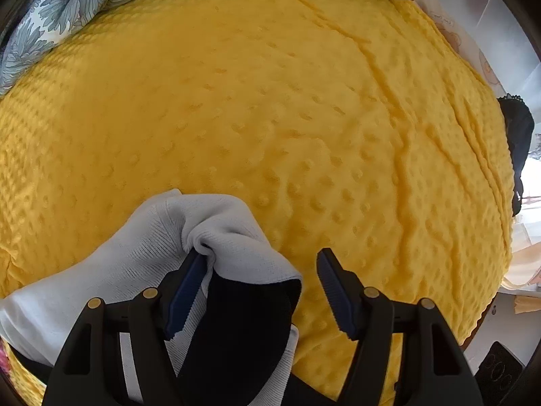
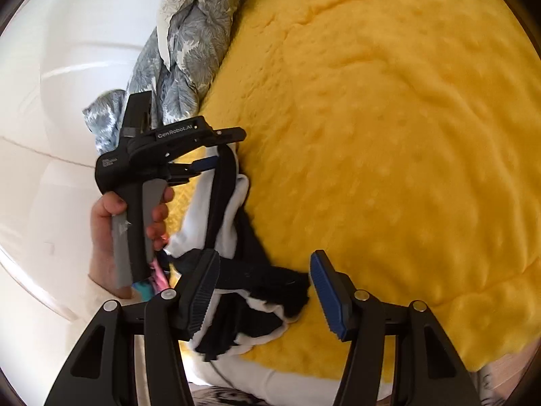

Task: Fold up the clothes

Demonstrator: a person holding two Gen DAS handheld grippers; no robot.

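A white and black knit garment (image 1: 142, 237) lies bunched at the near edge of a yellow dotted blanket (image 1: 270, 101). My left gripper (image 1: 262, 267) is open; a fold of the white cloth drapes over its left finger (image 1: 187, 287) and the black part hangs between the jaws. In the right wrist view the same garment (image 2: 233, 223) lies crumpled on the blanket (image 2: 389, 135). My right gripper (image 2: 262, 267) is open, just above the garment's black part (image 2: 270, 284). The hand-held left gripper (image 2: 199, 164) shows there, over the cloth's far end.
A grey leaf-print duvet (image 1: 50, 17) is heaped at the blanket's far left edge; it also shows in the right wrist view (image 2: 189, 50). A dark cloth (image 1: 519, 142) hangs at the right edge. A white wall (image 2: 50, 101) stands to the left.
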